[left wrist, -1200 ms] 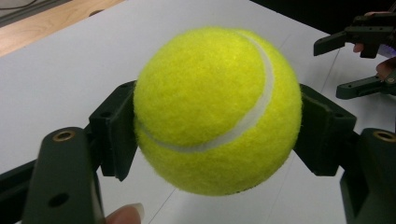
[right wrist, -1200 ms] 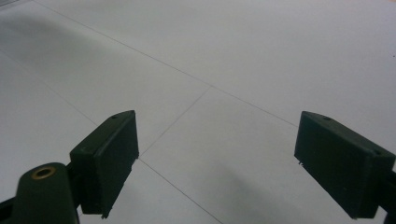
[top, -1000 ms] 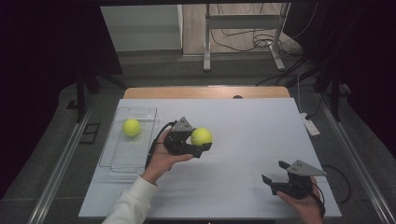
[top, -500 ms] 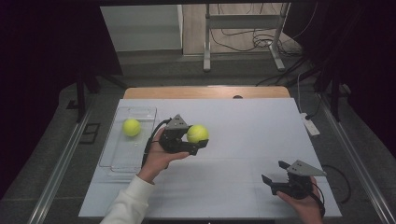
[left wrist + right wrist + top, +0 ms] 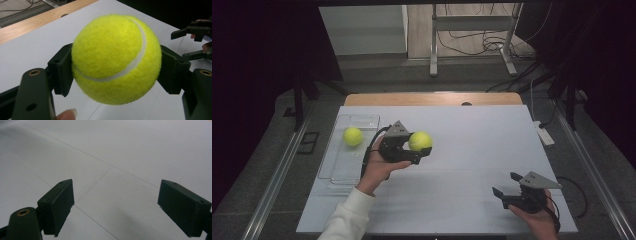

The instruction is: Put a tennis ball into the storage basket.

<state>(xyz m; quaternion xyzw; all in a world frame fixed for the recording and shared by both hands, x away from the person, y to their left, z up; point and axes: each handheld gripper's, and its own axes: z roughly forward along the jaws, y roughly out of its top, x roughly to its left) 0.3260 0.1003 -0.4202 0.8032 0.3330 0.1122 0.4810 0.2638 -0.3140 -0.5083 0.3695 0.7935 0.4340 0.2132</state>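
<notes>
white table, dark room | left gripper clamped on tennis ball, held left of centre | second ball in clear tray far left | right gripper jaws spread wide, holding nothing, near right

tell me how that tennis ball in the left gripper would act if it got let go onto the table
The tennis ball is round, so it would probably roll across the flat table. Its fuzzy felt likely helps the left gripper hold it without slipping. It looks light for its size.
</notes>
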